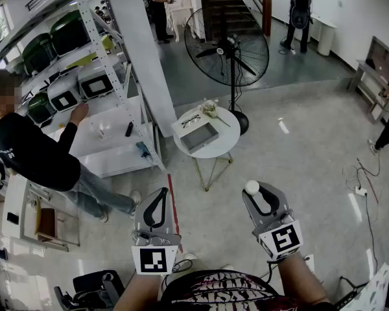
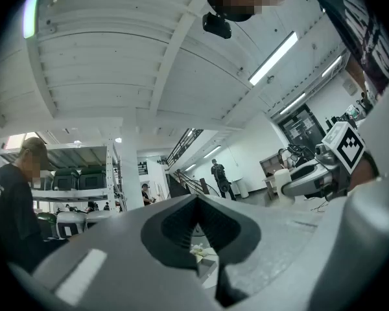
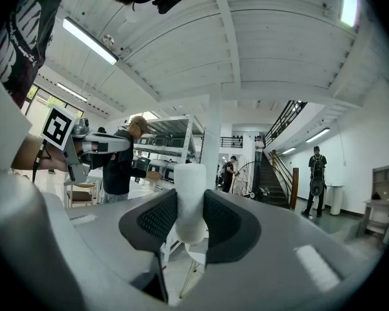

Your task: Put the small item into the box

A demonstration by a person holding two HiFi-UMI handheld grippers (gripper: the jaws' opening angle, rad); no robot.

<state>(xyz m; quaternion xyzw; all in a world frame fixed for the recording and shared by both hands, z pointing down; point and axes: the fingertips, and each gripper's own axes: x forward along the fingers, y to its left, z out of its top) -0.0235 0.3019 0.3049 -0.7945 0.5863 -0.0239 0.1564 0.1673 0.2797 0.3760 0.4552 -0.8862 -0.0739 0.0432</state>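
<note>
The small item (image 1: pixel 251 186) is a white, round-topped cylinder, and my right gripper (image 1: pixel 254 193) is shut on it above the floor. In the right gripper view the small item (image 3: pixel 190 203) stands upright between the two dark pads of my right gripper (image 3: pixel 190 216). My left gripper (image 1: pixel 161 194) is shut with nothing in it, its jaws meeting at the tip. The box (image 1: pixel 201 137) is a shallow grey open tray on a round white table (image 1: pixel 223 144) ahead of both grippers. In the left gripper view the box (image 2: pixel 205 266) shows under the left gripper (image 2: pixel 196 199).
Glasses (image 1: pixel 190 119) and a small bunch of flowers (image 1: pixel 211 109) lie on the table beside the box. A tall floor fan (image 1: pixel 228 47) stands behind it. A person (image 1: pixel 32 151) works at a white shelving rack (image 1: pixel 110 76) on the left. Cables (image 1: pixel 360 190) run across the floor at the right.
</note>
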